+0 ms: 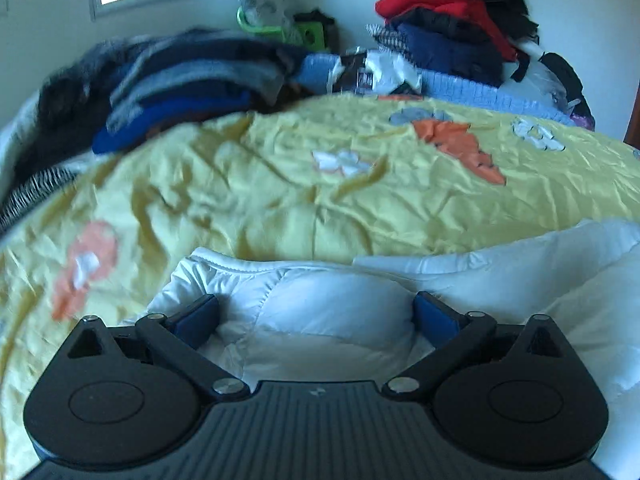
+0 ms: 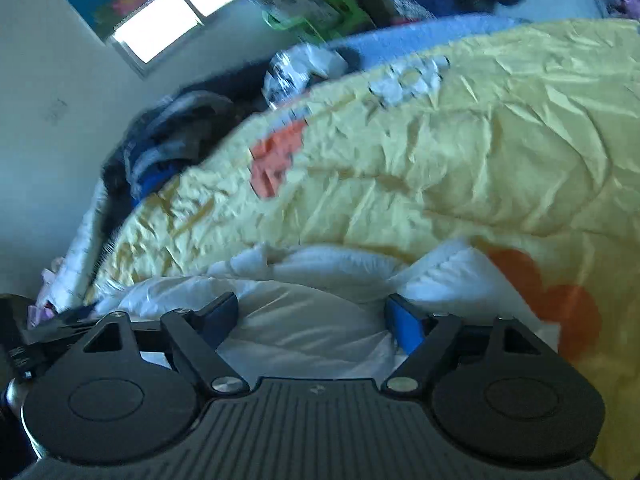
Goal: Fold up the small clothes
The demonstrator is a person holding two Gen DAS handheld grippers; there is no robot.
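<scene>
A white puffy quilted garment point(image 1: 336, 300) lies on a yellow bedspread point(image 1: 280, 184) with orange and white flowers. My left gripper point(image 1: 316, 312) is open, its blue-padded fingers point(image 1: 196, 318) spread wide over the garment's near part. In the right wrist view the same white garment point(image 2: 304, 320) lies bunched under my right gripper point(image 2: 312, 316), which is also open with its fingers point(image 2: 404, 324) apart around the fabric. Neither gripper clamps the cloth.
A stack of folded dark and blue clothes point(image 1: 180, 92) sits at the bed's far left. A pile of red, navy and black jackets point(image 1: 448, 24) rises at the far right. A blue knitted blanket point(image 1: 480, 88) and a plastic bag point(image 1: 380, 72) lie behind the bedspread.
</scene>
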